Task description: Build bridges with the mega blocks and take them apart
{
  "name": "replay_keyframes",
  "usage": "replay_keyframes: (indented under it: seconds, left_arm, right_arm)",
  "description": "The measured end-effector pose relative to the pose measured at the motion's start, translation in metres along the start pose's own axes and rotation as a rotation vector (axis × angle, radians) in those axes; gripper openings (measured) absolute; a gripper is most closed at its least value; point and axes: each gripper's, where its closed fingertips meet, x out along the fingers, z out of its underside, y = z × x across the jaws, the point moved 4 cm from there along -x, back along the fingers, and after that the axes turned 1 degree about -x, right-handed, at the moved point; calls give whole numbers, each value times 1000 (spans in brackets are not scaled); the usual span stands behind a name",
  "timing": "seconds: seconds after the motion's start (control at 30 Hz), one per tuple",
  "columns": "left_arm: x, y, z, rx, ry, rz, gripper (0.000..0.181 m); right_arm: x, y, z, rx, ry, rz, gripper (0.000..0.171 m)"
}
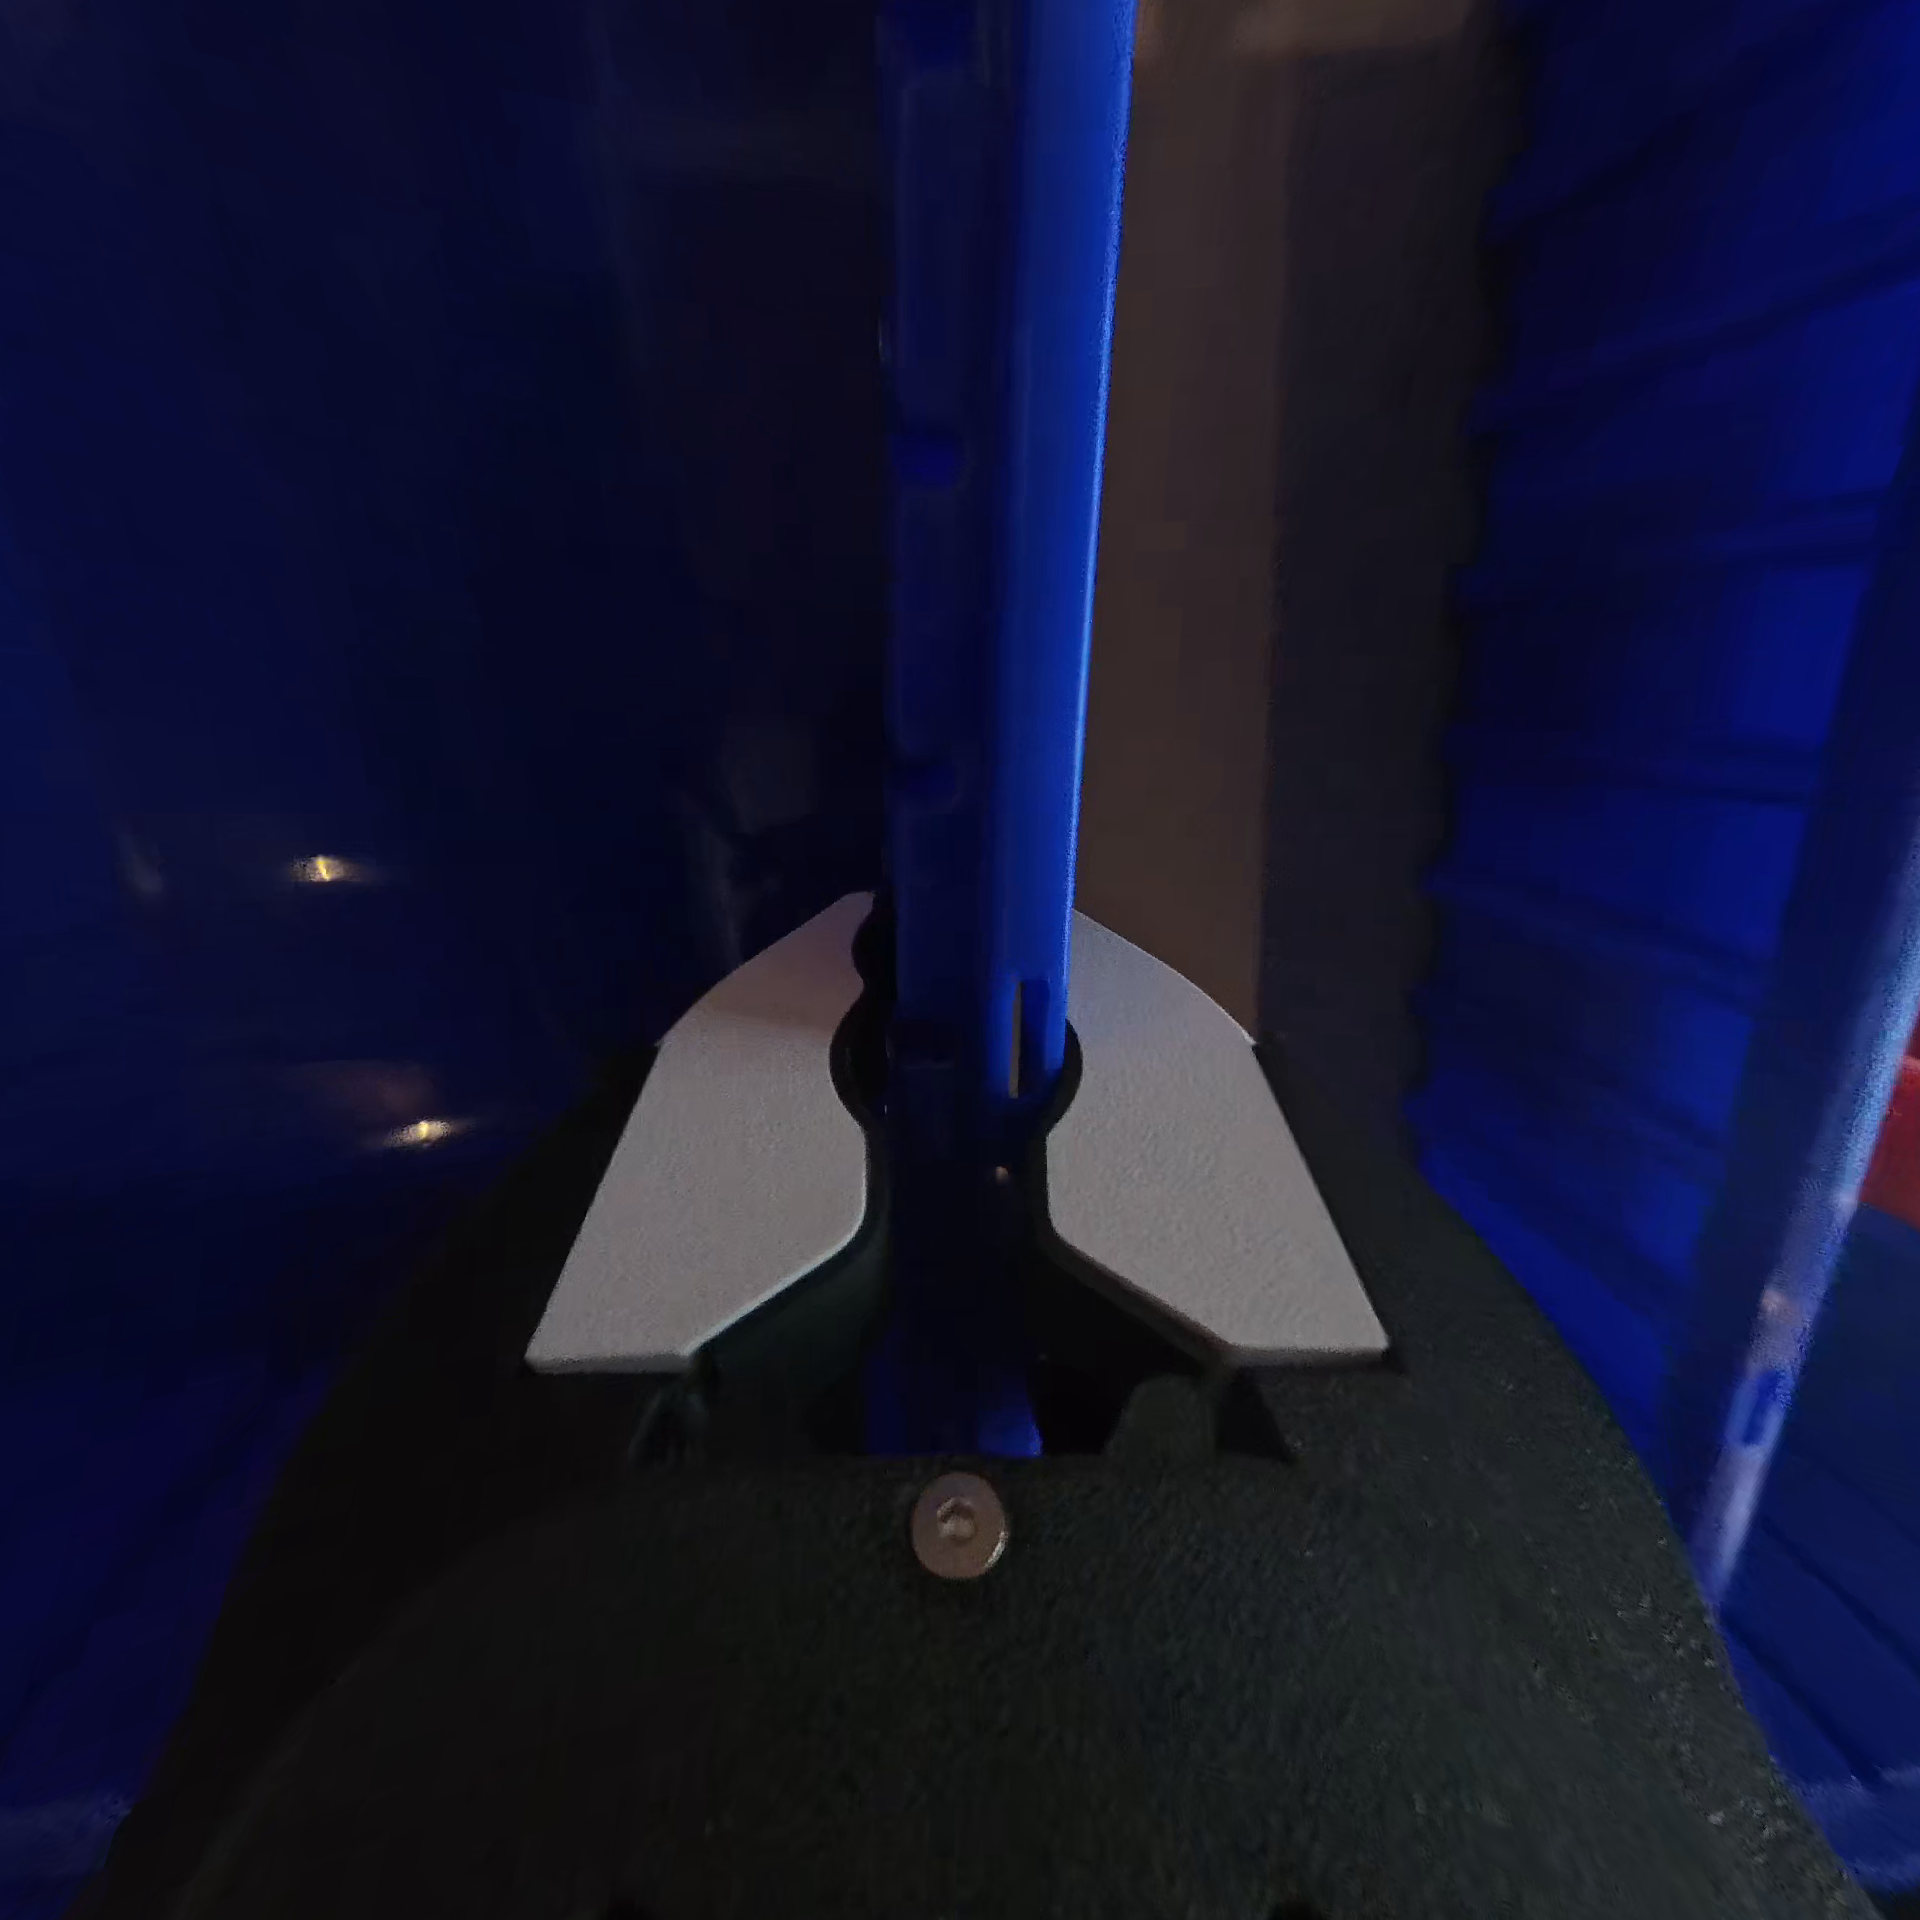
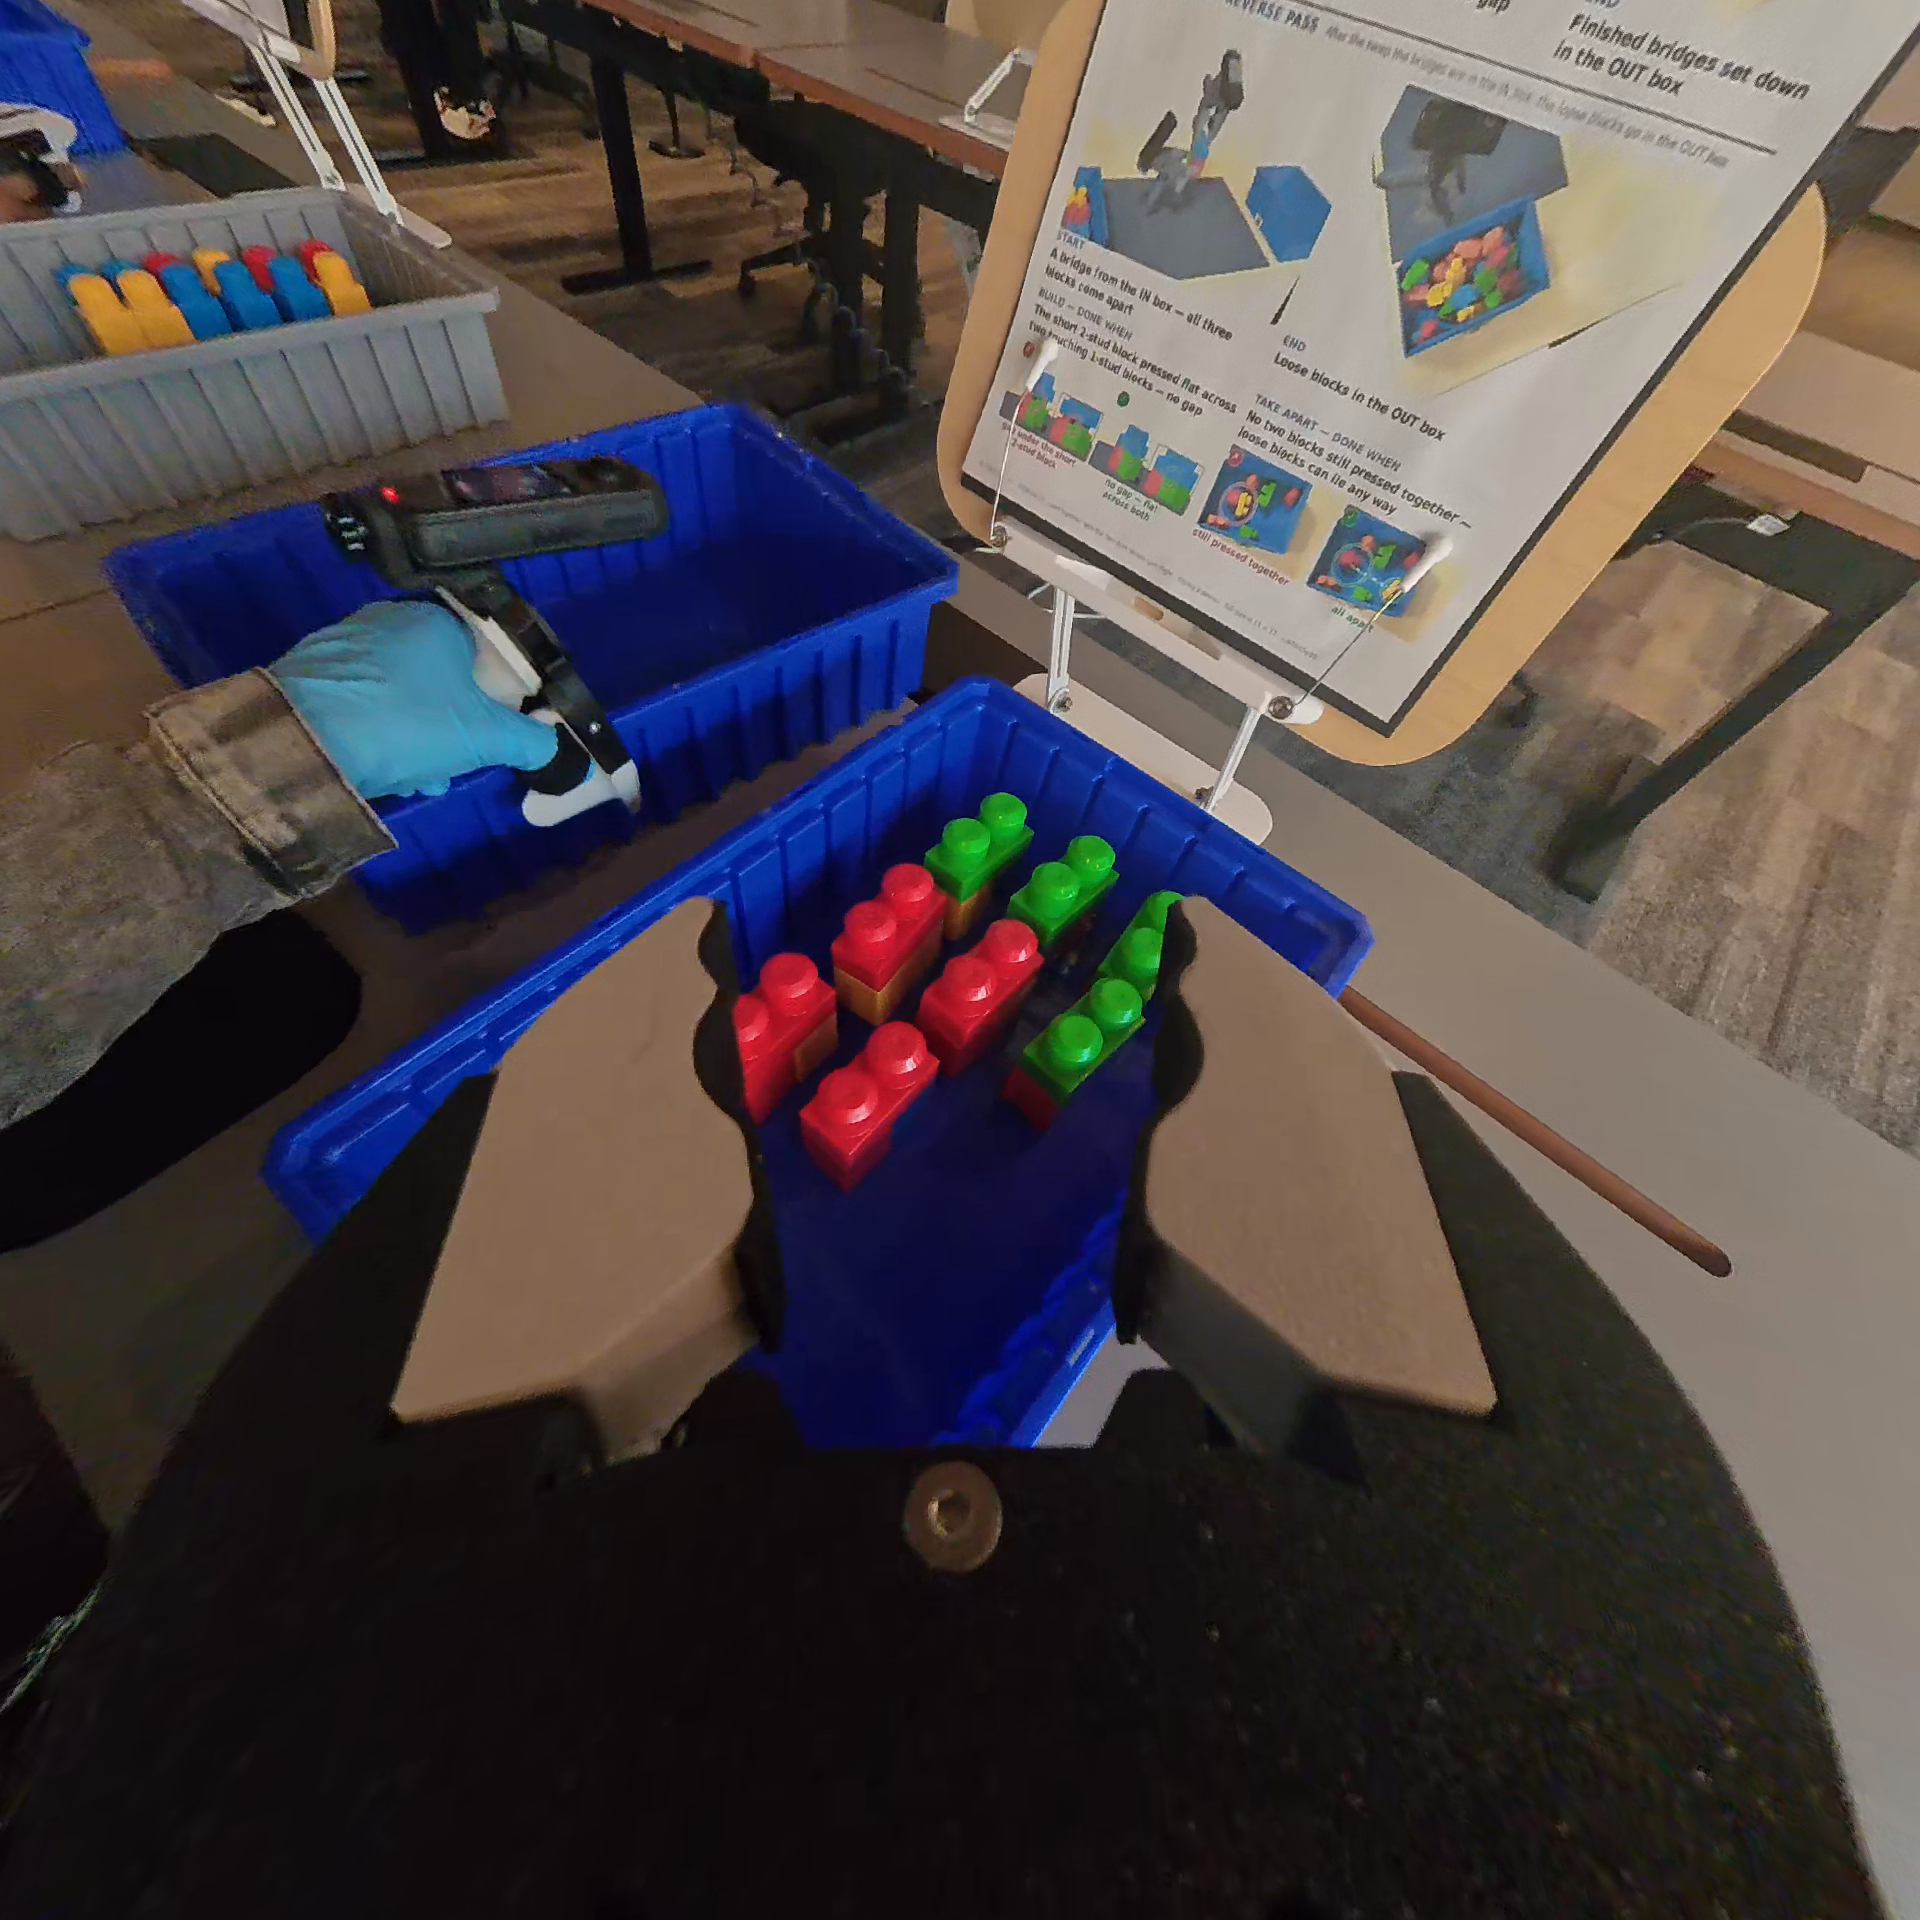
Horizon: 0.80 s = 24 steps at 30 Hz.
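A: We start far left in the right wrist view: grey bin (image 2: 249,405) with yellow, blue and red blocks (image 2: 208,296) in it, on the table (image 2: 1558,1091).

B: Next right, we see the far blue bin (image 2: 810,623), and a gloved hand (image 2: 405,696) holding the left gripper (image 2: 582,800) down at that bin's near wall.

A: Left jaws?

B: In the left wrist view we see the left gripper (image 1: 961,1039) pinching a thin upright blue edge, the bin wall (image 1: 997,623). Its fingers (image 1: 727,1164) are nearly together, pressed on either side of the wall. Dark blue bin inside to the left of it, ribbed blue outside of another bin to the right.

A: Then the near blue bin (image 2: 1288,935)?

B: We count built bridges (image 2: 883,1101) standing in it: red-topped ones on the left, green-topped ones (image 2: 1081,1039) on the right, some with orange or red blocks under them. They sit toward the far end.

A: Right jaws?

B: The right gripper (image 2: 951,1122) hovers over the near bin, jaws spread wide, nothing between them. We cannot tell if the fingers (image 2: 613,1174) touch any block.

A: Far right?

B: An instruction sheet on a wooden board (image 2: 1403,364) on a stand behind the near bin, and a thin brown rod (image 2: 1538,1143) lying on the table.
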Motion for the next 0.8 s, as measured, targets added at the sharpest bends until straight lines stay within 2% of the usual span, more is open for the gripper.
replay_keyframes:
  seconds: [0.23,0.8]
  left_arm:
    - [-4,39,31,15,1,-2,24]
    - [-15,67,88,-42,27,-38,23]
  right_arm:
    - [-6,1,1,3,13,-9,78]
    - [-1,-8,-1,-18,10,-48,78]
